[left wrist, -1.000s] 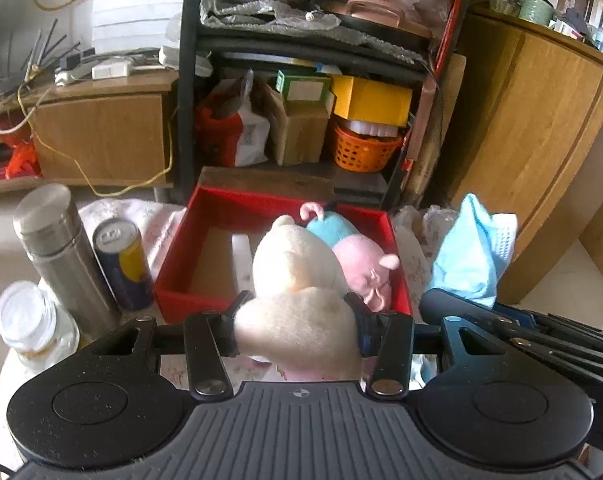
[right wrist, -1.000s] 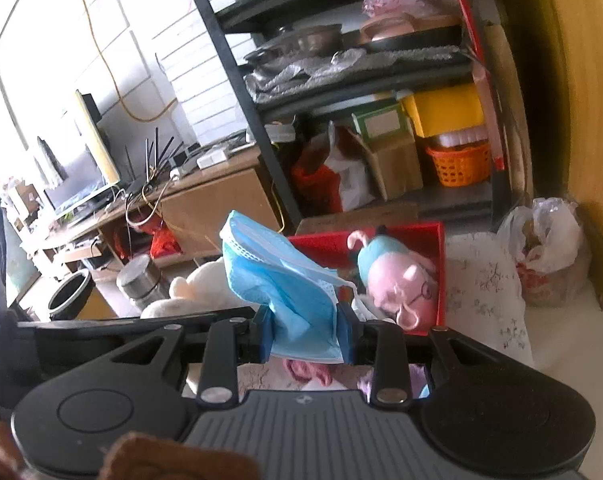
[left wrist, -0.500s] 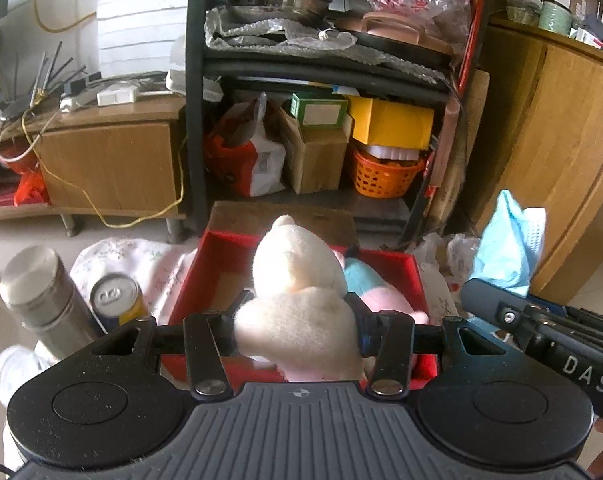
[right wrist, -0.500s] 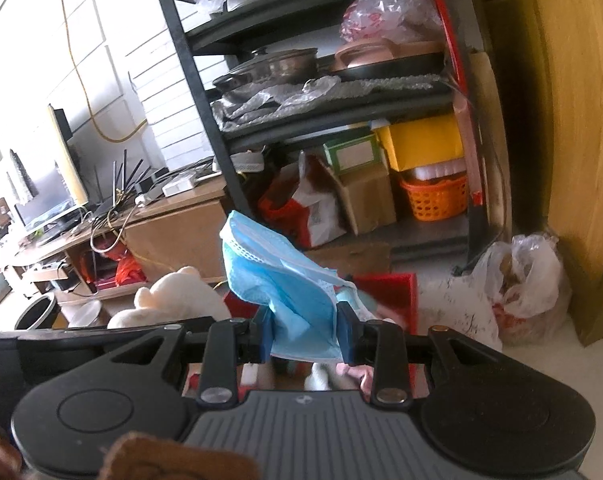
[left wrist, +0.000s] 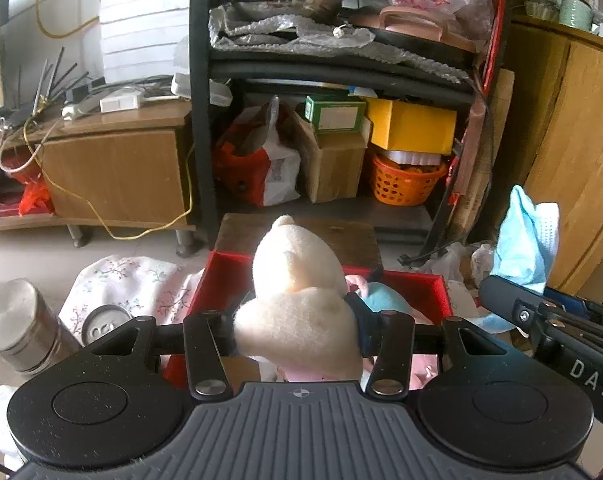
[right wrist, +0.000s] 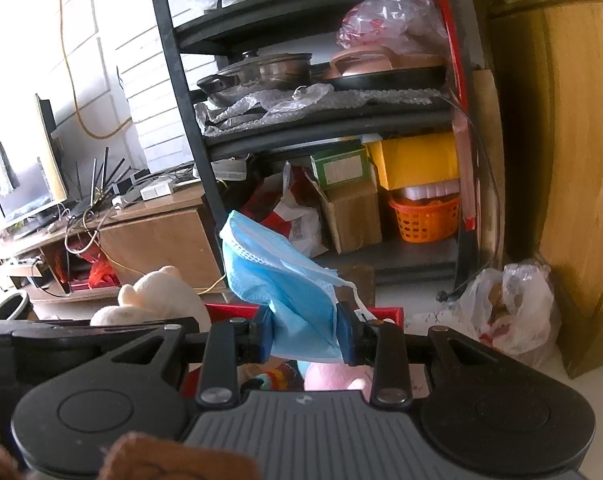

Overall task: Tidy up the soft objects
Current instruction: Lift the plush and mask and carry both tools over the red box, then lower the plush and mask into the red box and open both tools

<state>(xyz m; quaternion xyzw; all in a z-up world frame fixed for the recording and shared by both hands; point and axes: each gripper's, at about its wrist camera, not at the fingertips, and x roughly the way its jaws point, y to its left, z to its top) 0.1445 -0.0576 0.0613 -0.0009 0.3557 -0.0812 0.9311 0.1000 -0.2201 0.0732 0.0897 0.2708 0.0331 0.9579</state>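
My left gripper (left wrist: 297,330) is shut on a cream plush bear (left wrist: 297,280) and holds it above the red box (left wrist: 413,284). A pink and blue plush pig (left wrist: 381,298) lies in the box, mostly hidden behind the bear. My right gripper (right wrist: 303,334) is shut on a blue face mask (right wrist: 281,276), held over the box's far edge (right wrist: 381,313). The mask (left wrist: 525,240) and the right gripper body also show at the right of the left wrist view. The bear (right wrist: 157,300) shows at the left of the right wrist view.
A steel flask (left wrist: 19,326) and a drink can (left wrist: 103,326) stand left of the box on a floral cloth (left wrist: 129,284). A black shelf rack (left wrist: 199,120) with boxes and an orange basket (left wrist: 407,180) stands behind. A plastic bag (right wrist: 513,312) lies by the wooden cabinet (right wrist: 573,160).
Both grippers have risen with their loads and tilted up; the box and the items beside it have slid lower in both views. Grips are unchanged.
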